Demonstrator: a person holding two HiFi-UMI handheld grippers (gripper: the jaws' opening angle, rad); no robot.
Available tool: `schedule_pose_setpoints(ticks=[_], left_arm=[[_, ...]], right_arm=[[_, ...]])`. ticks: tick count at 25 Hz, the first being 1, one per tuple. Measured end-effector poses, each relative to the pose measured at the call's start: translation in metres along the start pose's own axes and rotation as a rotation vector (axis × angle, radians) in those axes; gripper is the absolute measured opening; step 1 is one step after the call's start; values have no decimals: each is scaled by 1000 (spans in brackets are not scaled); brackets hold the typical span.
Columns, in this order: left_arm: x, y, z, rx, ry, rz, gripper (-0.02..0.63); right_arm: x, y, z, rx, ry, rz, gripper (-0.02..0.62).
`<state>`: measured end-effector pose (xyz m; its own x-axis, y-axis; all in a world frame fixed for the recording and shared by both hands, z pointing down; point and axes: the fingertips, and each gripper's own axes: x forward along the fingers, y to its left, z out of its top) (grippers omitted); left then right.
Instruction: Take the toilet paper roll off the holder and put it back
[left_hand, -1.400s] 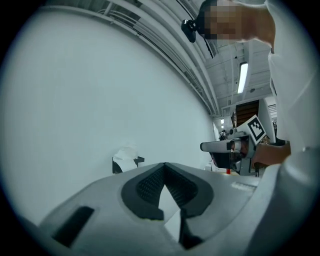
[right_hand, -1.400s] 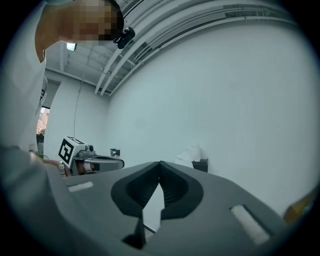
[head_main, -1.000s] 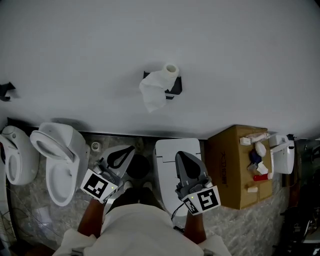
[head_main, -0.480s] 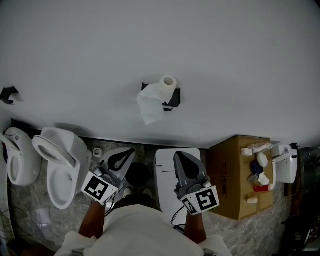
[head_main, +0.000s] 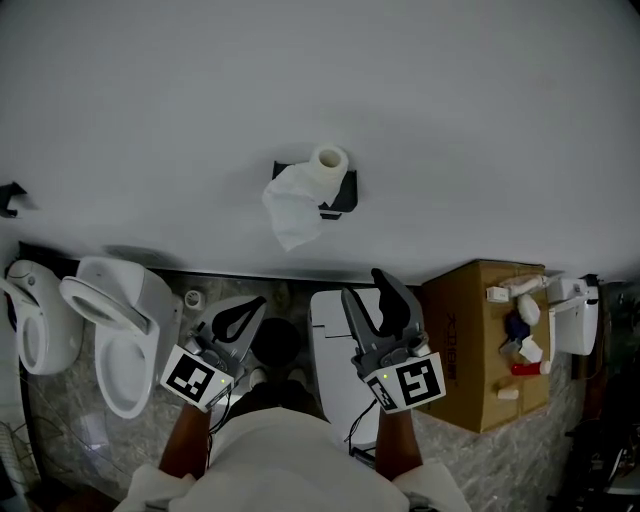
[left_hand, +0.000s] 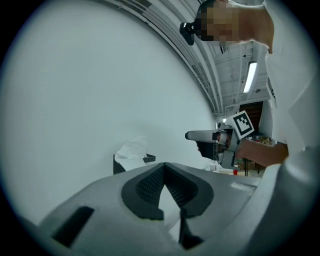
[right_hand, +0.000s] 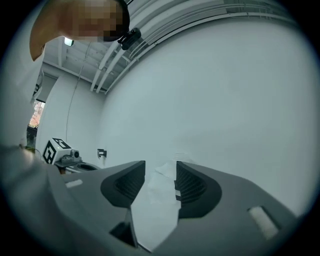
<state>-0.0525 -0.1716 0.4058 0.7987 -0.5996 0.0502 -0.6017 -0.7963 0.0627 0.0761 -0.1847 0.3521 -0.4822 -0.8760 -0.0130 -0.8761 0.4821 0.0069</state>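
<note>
**A:** On the far wall the roll (head_main: 328, 162) sits on its black holder (head_main: 343, 195), with a loose tail (head_main: 292, 207) drooping to its left. Both grippers are near us, well apart from it.

**B:** And the jaws?

**A:** The right gripper (head_main: 361, 283) has just been opening. Its jaws are now spread with nothing between them, and the roll only shows far off through the gap. The left gripper (head_main: 258, 302) has its jaws pressed together, empty.

**B:** So what could go wrong?

**A:** The tail first, I'd guess. If the jaws close on that slack sheet rather than the roll's body, a pull would unwind or tear paper and leave the roll on the holder.

**B:** And with a proper grip?

**A:** It looks soft. Squeezed hard it crushes, and squeezed lightly it may slip and drop to the floor. Pulling at an angle could also snag it on the holder. I can't tell which end of the holder is free.
</note>
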Motion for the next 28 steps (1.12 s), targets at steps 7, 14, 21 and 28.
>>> schedule_pose_setpoints(ticks=[7, 14, 21, 28], left_arm=[[-5, 14, -24, -16, 54, 14, -2], [-13, 29, -31, -19, 72, 50, -1], [-14, 36, -34, -20, 81, 69, 0], [-10, 39, -34, -17, 83, 74, 0]], right_arm=[[68, -31, -1, -35, 4, -7, 258], [130, -56, -14, -49, 37, -25, 271], [170, -75, -40, -82, 113, -51, 316], [197, -79, -48, -121, 165, -52, 324]])
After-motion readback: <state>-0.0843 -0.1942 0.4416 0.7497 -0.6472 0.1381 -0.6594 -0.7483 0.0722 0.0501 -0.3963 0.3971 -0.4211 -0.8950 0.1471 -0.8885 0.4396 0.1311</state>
